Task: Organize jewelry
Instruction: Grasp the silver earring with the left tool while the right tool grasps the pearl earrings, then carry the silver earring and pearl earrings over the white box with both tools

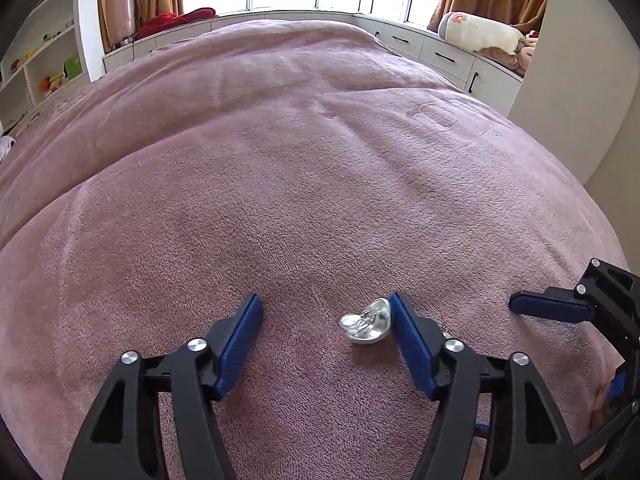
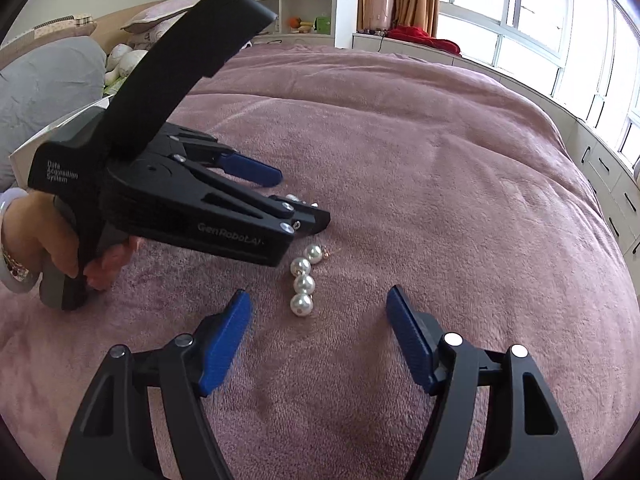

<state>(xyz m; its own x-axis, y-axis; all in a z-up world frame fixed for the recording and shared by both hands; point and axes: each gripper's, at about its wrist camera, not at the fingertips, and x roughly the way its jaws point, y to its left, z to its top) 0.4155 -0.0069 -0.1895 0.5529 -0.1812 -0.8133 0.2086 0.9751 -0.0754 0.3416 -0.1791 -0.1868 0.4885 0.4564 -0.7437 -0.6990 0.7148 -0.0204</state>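
Two grippers, two bits of jewelry: both tools are low over the pink blanket (image 1: 304, 184), each lined up on its own piece.

Left gripper: your left gripper (image 1: 326, 312) has its fingers spread wide with nothing held. The silver earring (image 1: 366, 322) lies on the blanket between the blue pads, not centered; it looks to be touching or just shy of the right-hand pad (image 1: 412, 344), with plenty of room to the other one.

Right gripper: your right gripper (image 2: 318, 304) is spread wide too and holds nothing. The pearl string (image 2: 303, 282), four beads in a short line with a small gold-ish bit at the far end, sits just ahead of the tips and nearer the left pad (image 2: 224, 344).

Cross view: from the right wrist view the left gripper (image 2: 298, 200) angles down at the blanket just past the far end of the pearls, so the two pieces lie near each other.

Step in hand: looks like pre-grasp, with both pieces on the bed and nothing picked up yet.

Next move, left: I'd shift slightly so the earring sits mid-gap, then close gently; it's small and shiny, so it could skid out.

Next move, right: ease forward so the beads are between the pads. Round pearls may roll or dangle, so grab mid-string.

Where it goes: no box or tray shows in either view, so can't tell you the drop spot.

Watch out: soft plush could get pinched along with the jewelry.
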